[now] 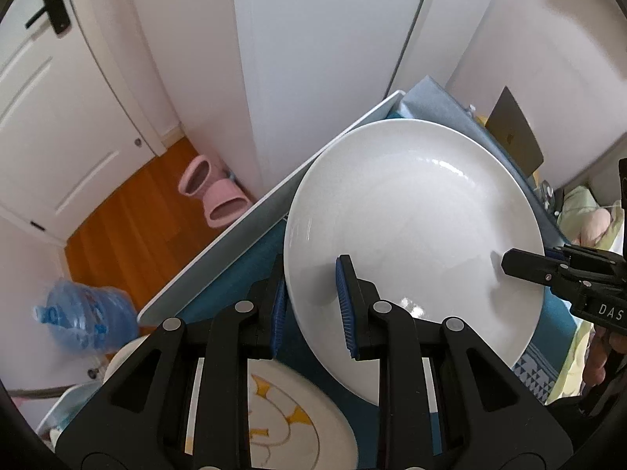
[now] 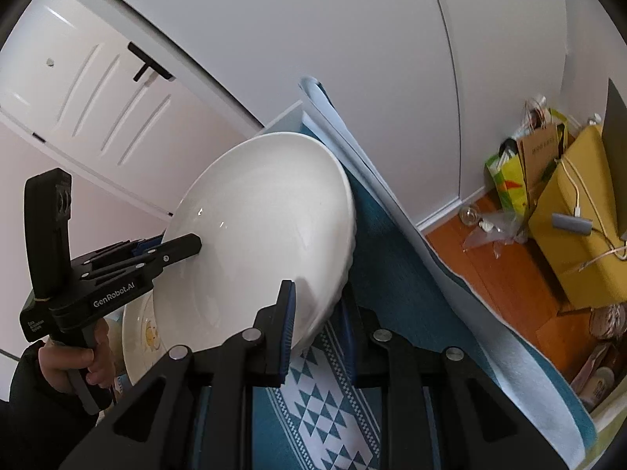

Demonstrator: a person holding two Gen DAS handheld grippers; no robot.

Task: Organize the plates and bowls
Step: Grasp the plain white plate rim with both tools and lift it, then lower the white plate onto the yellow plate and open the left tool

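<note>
White plate is pinched at opposite rims by the left gripper and right gripper, lifted tilted over the blue cloth beside the bench's edge; next, I think, lowering it level onto the patterned plate.

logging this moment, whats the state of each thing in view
white plate: tilted, off the cloth, gripped at two rim spots
left gripper: shut on the plate rim
right gripper: shut on the opposite rim
patterned plate: lying flat, untouched
door: closed
water jug: lying on its side
</note>
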